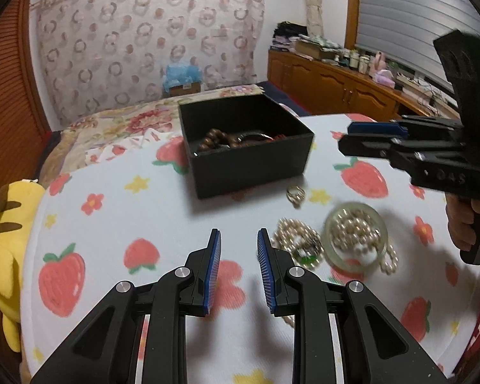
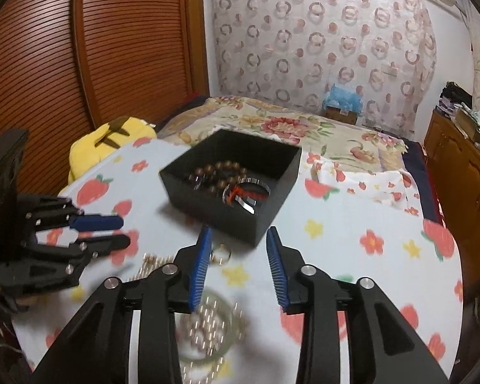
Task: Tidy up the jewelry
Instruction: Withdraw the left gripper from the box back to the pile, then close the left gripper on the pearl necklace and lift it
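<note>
A black open box [image 1: 249, 172] stands on the strawberry-print cloth [image 1: 112, 224] and holds a brown bead bracelet [image 1: 212, 142] and a metal bangle [image 2: 252, 192] with red cord. In front of the box lie a small gold ring [image 1: 296, 195], a heap of pearl necklace [image 1: 296, 240] and a pale glass bangle [image 1: 355, 236] with pearls inside it. My left gripper [image 1: 239, 236] hovers just left of the pearl heap, jaws apart and empty. My right gripper [image 2: 239, 236] is open and empty above the cloth near the box's front corner, with the ring [image 2: 220, 254] and the blurred bangle [image 2: 211, 323] beneath its left finger.
A yellow plush toy [image 1: 3, 240] lies at the cloth's left edge. Behind the box is a bed with a floral cover [image 2: 272, 124]. A slatted wooden door [image 2: 96, 48] stands on the left and a wooden cabinet [image 1: 336, 86] on the right. A hand [image 1: 464, 224] holds the right gripper's handle.
</note>
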A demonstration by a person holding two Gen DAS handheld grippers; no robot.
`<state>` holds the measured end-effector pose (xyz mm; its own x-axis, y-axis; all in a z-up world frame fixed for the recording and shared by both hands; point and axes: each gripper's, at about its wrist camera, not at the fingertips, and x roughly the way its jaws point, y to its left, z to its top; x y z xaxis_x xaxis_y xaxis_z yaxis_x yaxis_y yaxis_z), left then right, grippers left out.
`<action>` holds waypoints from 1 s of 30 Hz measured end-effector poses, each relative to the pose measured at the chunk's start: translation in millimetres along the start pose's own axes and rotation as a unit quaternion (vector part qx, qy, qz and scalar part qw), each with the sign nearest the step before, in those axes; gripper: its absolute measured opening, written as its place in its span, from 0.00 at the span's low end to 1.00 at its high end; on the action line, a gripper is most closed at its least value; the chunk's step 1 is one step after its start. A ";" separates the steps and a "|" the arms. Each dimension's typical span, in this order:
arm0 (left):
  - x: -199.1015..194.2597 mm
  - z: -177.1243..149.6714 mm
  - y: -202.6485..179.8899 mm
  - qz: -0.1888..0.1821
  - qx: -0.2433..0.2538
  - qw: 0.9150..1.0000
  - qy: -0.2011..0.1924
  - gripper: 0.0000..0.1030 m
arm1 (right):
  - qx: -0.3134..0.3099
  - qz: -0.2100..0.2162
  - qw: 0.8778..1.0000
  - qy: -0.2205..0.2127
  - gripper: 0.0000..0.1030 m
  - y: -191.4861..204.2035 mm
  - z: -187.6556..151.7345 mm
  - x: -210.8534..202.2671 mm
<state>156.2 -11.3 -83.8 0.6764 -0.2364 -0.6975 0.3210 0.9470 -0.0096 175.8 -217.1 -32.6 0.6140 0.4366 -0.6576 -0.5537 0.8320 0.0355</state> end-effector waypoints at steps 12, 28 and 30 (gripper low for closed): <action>-9.8 -24.7 -21.1 -0.025 0.004 1.000 0.019 0.29 | -0.018 0.000 0.999 0.029 0.41 18.2 -60.6 -27.2; -15.9 -39.8 -50.2 -0.030 0.035 0.999 0.028 0.29 | -0.030 -0.008 0.996 0.078 0.16 21.8 -80.1 -14.0; -15.9 -40.5 -48.9 -0.032 0.035 0.998 0.029 0.29 | -0.027 -0.006 0.996 0.082 0.16 22.2 -79.4 -12.1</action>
<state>102.9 -45.0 -101.3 0.6139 -0.2799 -0.7381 0.4092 0.9124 -0.0056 111.5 -231.1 -83.6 0.5234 0.3609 -0.7719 -0.5792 0.8151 -0.0116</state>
